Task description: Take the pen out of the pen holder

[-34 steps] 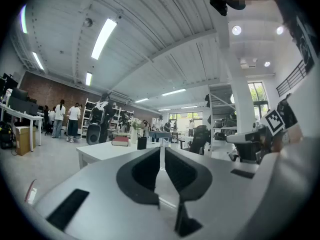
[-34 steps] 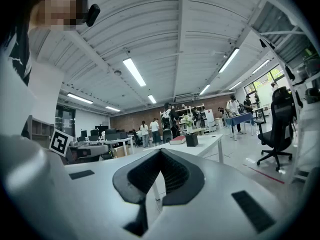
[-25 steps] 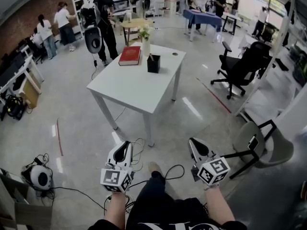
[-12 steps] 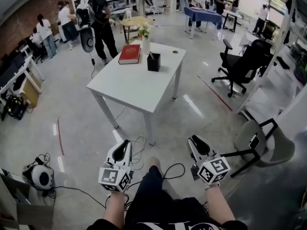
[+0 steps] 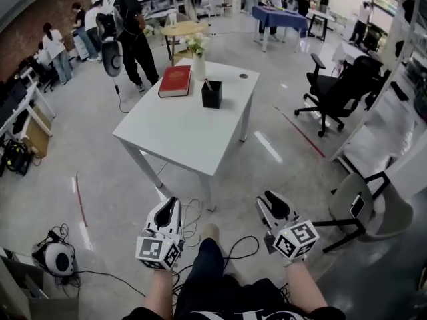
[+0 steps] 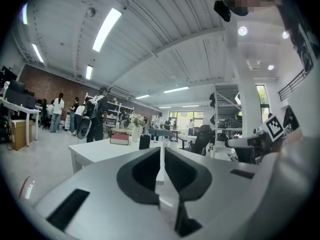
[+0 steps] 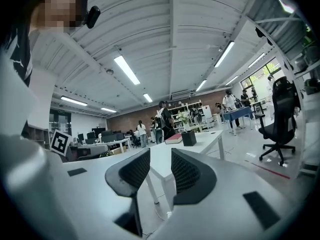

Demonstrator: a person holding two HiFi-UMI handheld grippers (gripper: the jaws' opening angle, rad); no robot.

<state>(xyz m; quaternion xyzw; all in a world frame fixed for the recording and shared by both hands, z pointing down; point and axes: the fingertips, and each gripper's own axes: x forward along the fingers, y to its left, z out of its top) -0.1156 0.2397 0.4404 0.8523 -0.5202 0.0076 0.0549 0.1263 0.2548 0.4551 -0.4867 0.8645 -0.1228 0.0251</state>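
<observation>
The black pen holder [image 5: 211,94] stands on the white table [image 5: 180,129], towards its far edge; the pen [image 5: 207,84] sits inside it, its end poking above the rim; a red book [image 5: 175,81] lies on the table just left of the holder, a vase [image 5: 199,66] behind it; both grippers hang well short of the table's near corner; the left gripper [image 5: 171,203] has its jaws together, empty; the right gripper [image 5: 269,202] has its jaws opening, nothing between them.

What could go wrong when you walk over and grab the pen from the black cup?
1. Cables lie on the floor between the person and the table; a step could snag one and cause a trip.
2. The vase stands close behind the pen holder; reaching for the pen might tip it.
</observation>
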